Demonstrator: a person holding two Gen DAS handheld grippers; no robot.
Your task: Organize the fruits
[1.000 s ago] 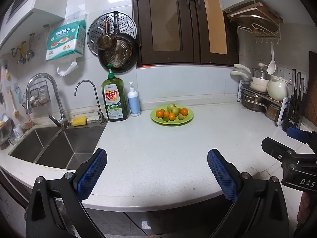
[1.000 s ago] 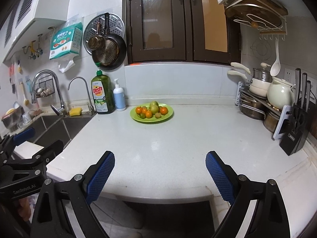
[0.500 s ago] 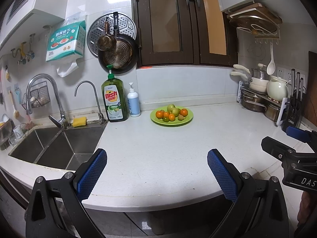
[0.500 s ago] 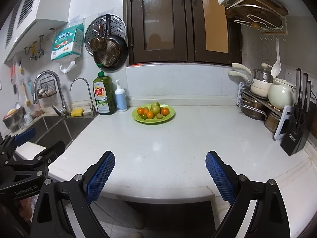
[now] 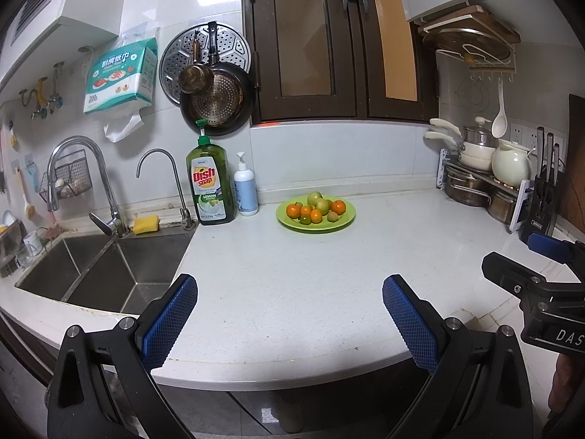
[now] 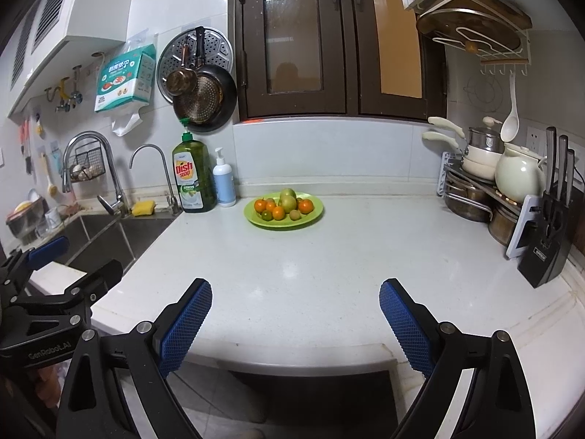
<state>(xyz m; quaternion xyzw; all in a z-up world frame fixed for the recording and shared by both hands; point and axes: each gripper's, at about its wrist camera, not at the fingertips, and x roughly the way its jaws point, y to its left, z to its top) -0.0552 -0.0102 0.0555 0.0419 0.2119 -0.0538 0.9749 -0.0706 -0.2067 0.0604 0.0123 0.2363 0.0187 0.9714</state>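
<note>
White counter (image 6: 329,267): soap bottle (image 6: 192,179) beside fruit plate (image 6: 310,217).

right gripper (image 6: 294,301): jaws wide, empty | green plate (image 6: 314,216): fruit, far on counter (image 6: 329,274)

fruits (image 5: 315,209) on plate (image 5: 345,219) | soap bottle (image 5: 210,186) left | sink (image 5: 106,274) farther left

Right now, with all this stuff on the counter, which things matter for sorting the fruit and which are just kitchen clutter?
Part of the job:
- green plate
- oranges and green fruits on it
- left gripper and right gripper, both open and empty

Just lying about:
- dish soap bottle
- white pump bottle
- yellow sponge
- knife block
- pot rack
</note>
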